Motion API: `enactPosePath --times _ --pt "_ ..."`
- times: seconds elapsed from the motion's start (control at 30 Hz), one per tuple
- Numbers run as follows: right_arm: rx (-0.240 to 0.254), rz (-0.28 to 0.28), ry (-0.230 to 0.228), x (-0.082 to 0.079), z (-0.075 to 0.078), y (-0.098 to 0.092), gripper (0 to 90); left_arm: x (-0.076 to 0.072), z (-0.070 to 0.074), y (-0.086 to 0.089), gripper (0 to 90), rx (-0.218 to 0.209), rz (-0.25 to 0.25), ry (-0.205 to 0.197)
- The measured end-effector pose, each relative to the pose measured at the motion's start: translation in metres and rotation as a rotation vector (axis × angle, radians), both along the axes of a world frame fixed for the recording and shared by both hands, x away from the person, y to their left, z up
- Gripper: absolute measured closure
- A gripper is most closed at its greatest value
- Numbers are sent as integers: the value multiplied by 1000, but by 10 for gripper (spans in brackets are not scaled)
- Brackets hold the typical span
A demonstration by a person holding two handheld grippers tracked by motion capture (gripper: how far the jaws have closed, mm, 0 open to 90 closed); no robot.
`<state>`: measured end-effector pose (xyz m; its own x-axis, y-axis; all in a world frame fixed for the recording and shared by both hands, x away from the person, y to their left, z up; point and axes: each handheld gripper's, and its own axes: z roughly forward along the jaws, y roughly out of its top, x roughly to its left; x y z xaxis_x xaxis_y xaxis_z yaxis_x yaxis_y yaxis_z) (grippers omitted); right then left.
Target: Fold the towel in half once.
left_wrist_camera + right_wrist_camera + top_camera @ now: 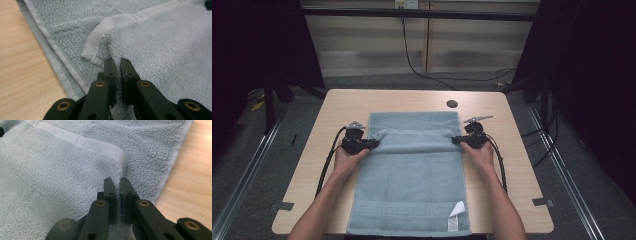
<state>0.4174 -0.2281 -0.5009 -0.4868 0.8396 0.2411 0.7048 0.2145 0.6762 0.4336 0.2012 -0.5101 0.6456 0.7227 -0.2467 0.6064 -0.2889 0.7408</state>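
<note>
From above, even light falls on my light wooden desk, while the room around the desk sinks into near black. The picture is soft and grainy. Along my grippers, the grey-blue terry towel is sharp near the jaws, blurring toward its far edge, with no glare.
</note>
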Motion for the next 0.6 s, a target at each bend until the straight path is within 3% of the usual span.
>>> enactPosePath --times 0.1,0.17,0.23,0.3,0.43,0.6 --pt "0 -24 -6 5 -1 -1 859 7 -1 0 850 -22 12 12" --pt "7 -36 -12 6 -1 -1 860 9 2 -2 851 -3 21 23" --pt "7 -31 -23 6 1 0 861 7 7 -2 852 -5 35 5" --pt "15 -23 -45 4 7 -2 862 5 16 1 852 -43 28 -14" --pt "89 -16 -128 -4 41 -11 861 2 43 9 852 -113 21 -73" --pt "131 5 -244 -13 89 -13 862 -8 89 14 852 -137 7 -181"
